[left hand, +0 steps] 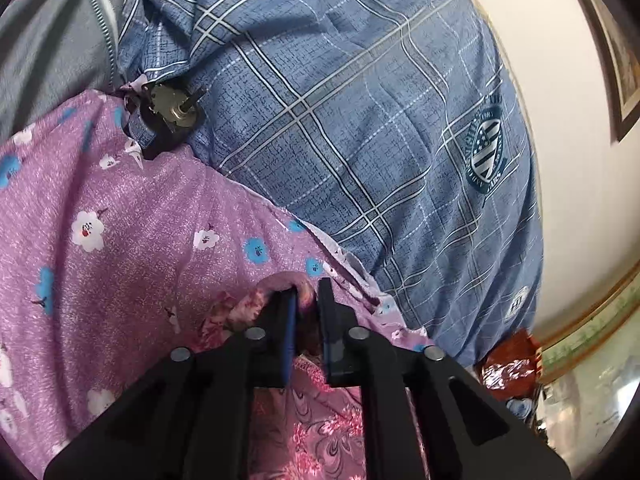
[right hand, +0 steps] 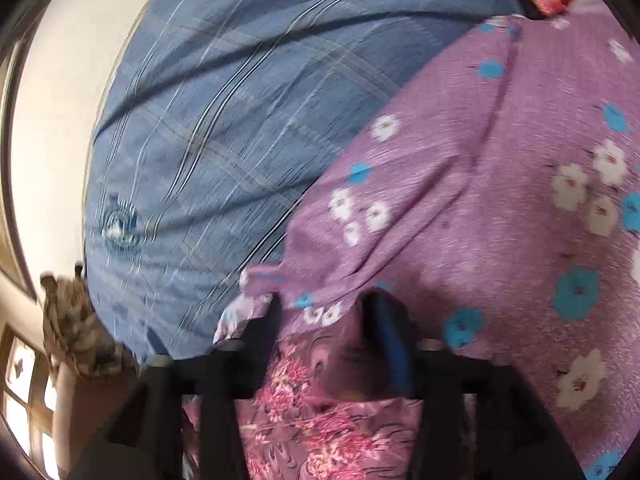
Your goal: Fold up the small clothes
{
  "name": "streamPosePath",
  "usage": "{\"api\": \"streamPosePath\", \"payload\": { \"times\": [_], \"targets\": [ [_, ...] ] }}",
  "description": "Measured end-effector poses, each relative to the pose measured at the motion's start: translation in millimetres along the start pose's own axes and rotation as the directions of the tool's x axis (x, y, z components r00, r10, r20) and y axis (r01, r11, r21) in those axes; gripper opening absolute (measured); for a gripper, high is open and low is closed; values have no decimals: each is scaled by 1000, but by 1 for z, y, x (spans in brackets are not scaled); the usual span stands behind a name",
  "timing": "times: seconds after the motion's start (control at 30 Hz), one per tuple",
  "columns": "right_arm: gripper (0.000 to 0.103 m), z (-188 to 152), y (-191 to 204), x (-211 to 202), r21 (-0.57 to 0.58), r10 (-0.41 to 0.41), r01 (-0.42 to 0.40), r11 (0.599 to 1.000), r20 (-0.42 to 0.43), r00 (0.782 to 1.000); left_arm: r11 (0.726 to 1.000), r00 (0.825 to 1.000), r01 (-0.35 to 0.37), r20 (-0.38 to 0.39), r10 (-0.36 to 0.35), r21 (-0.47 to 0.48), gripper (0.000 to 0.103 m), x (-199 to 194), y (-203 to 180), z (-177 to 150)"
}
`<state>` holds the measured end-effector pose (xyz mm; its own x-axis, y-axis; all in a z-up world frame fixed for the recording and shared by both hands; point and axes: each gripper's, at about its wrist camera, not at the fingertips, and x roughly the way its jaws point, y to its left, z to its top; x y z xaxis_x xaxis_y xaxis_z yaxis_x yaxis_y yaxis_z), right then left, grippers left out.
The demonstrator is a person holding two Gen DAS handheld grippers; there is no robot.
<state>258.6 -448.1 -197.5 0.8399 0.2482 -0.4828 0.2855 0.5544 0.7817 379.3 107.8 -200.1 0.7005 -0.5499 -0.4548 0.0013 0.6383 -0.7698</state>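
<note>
Currently, left gripper (left hand: 307,300) jaws stand narrowly parted around a pink fabric fold (left hand: 280,285); right gripper (right hand: 324,312) jaws gape over the purple floral garment (right hand: 460,184).

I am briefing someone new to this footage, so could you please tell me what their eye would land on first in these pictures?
The big blue plaid quilt fills the upper part of both views. Against it lies the purple garment with white and blue flowers, spread over the lower left in the left wrist view. The left gripper sits low in the middle, its jaws close around a pink fold of cloth.
</note>
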Motion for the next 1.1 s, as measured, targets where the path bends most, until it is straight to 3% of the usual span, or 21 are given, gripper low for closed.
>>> {"api": "streamPosePath", "payload": {
  "times": [0.07,0.1,0.17,0.27,0.37,0.43,0.53,0.63,0.8,0.9,0.97,1.1],
  "targets": [
    [56,2,-1,-16,6,28,-29,1000,46,999,1000,999,-7,54,6,8,43,-13,-5,0],
    [56,2,1,-24,-9,31,-30,999,73,997,1000,996,-9,86,8,12,47,-20,-7,0],
    [56,-3,13,-35,-80,23,-14,997,107,994,999,975,-7,221,-2,41,64,-53,-22,-2],
    [53,-16,34,-32,-180,30,-23,983,39,999,995,950,-68,308,43,73,81,-87,-42,-16],
    [48,-45,62,-20,-314,4,-29,949,-79,997,986,960,-147,251,124,74,81,-97,-49,-56],
    [45,-70,80,-9,-395,-36,-27,918,-152,988,969,972,-209,139,191,129,81,-84,-52,-91],
    [44,-105,93,2,-480,-116,-4,878,-220,969,940,961,-277,33,276,199,81,-69,-56,-128],
    [44,-126,96,14,-539,-199,33,842,-252,947,910,931,-355,-9,366,214,81,-54,-50,-142],
    [42,-121,88,32,-585,-326,152,797,-204,923,908,922,-375,-32,387,188,81,-47,-41,-132],
    [42,-99,87,50,-568,-336,175,804,-191,922,899,914,-381,-61,402,214,81,-38,-41,-123],
    [42,-75,91,68,-556,-385,258,790,-123,914,902,915,-372,-75,396,219,81,-34,-40,-120],
    [43,-36,104,96,-538,-409,335,774,-21,912,924,930,-337,-92,357,181,81,-35,-32,-109]
  ]
}}
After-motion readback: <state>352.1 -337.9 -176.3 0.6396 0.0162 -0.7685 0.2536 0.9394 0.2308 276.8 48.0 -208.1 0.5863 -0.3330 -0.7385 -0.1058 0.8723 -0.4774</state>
